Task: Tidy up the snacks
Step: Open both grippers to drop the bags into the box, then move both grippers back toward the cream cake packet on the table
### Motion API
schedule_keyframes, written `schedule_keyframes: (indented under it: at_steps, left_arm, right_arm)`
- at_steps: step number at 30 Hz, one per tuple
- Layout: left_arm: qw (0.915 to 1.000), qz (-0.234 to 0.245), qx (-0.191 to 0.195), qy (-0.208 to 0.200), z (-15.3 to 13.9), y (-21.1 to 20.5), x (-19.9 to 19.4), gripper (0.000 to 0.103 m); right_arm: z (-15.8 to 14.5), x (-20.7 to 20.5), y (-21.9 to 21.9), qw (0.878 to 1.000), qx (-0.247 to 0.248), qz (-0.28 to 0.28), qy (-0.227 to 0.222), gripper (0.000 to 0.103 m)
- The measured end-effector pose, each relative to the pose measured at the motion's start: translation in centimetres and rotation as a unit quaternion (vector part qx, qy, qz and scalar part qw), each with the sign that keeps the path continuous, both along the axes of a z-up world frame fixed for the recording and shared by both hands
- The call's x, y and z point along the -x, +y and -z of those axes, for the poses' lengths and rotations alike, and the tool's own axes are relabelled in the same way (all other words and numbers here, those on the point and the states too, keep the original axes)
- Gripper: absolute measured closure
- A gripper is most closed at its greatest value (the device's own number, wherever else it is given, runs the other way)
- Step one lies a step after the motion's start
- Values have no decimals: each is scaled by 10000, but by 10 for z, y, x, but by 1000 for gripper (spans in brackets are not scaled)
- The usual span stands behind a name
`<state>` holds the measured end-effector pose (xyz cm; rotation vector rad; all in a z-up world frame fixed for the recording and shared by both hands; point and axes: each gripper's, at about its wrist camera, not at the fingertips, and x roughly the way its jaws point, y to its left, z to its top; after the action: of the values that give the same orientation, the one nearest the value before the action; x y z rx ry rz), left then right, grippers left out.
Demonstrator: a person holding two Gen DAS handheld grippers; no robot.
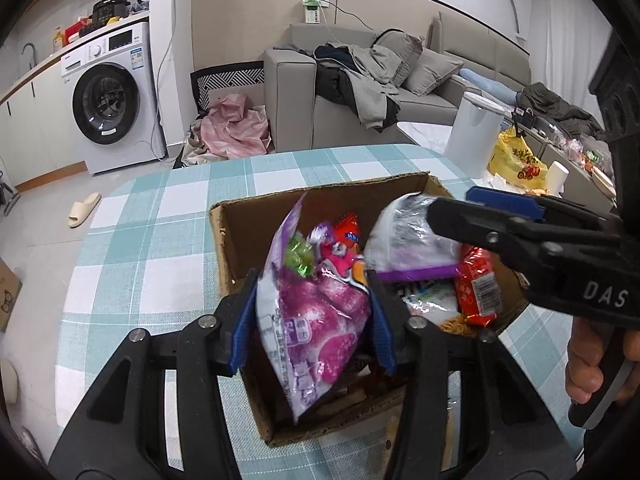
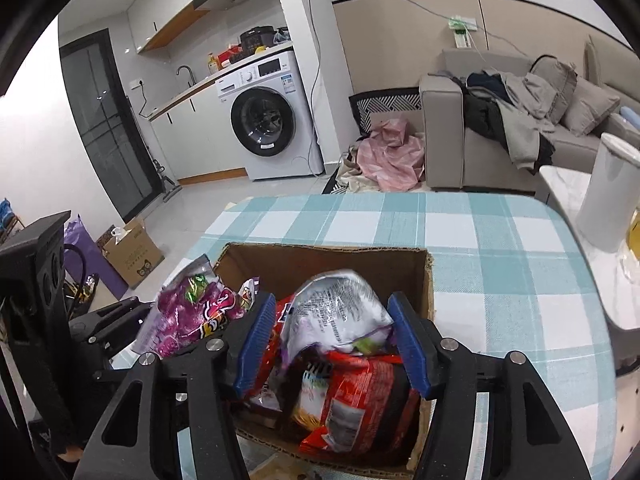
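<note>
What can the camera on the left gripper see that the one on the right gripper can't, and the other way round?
Only the left view shows the slipper on the floor and the yellow bag. Only the right view shows the dark door and the floor box. Both show the cardboard box of snacks, the purple bag, the washing machine and the sofa.

The cardboard box (image 1: 256, 224) stands open on the checked worktop (image 1: 160, 240). Inside it, at its left side, a purple snack bag (image 1: 312, 320) stands upright and rises above the rim. At its right side a silver-white bag (image 2: 340, 312) leans on a red packet (image 2: 360, 404), which lies at the near wall of the box.
</note>
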<state>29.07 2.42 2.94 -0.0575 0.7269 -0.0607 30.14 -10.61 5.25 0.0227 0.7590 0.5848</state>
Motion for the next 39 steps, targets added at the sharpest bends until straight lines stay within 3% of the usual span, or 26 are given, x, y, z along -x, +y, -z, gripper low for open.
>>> schedule_keyframes:
  at_steps: [5, 9, 12, 26, 39]
  left_arm:
    - [9998, 3, 153, -122, -10, 6, 17, 21]
    - [9997, 0, 68, -241, -20, 7, 35, 16]
    - [9993, -80, 22, -374, -26, 9, 51, 0]
    - [9980, -151, -195, -580, -37, 10, 116, 0]
    - [9981, 7, -335, -518, -27, -2, 153, 0]
  right_arm:
    - [-9, 11, -12, 9999, -10, 61, -94, 24]
    - [-13, 24, -19, 9998, 98, 59, -145, 6]
    - [-14, 37, -23, 9999, 75, 9, -136, 1]
    - [-3, 83, -31, 9997, 236, -100, 17, 1]
    - [20, 107, -43, 9987, 440, -91, 236, 1]
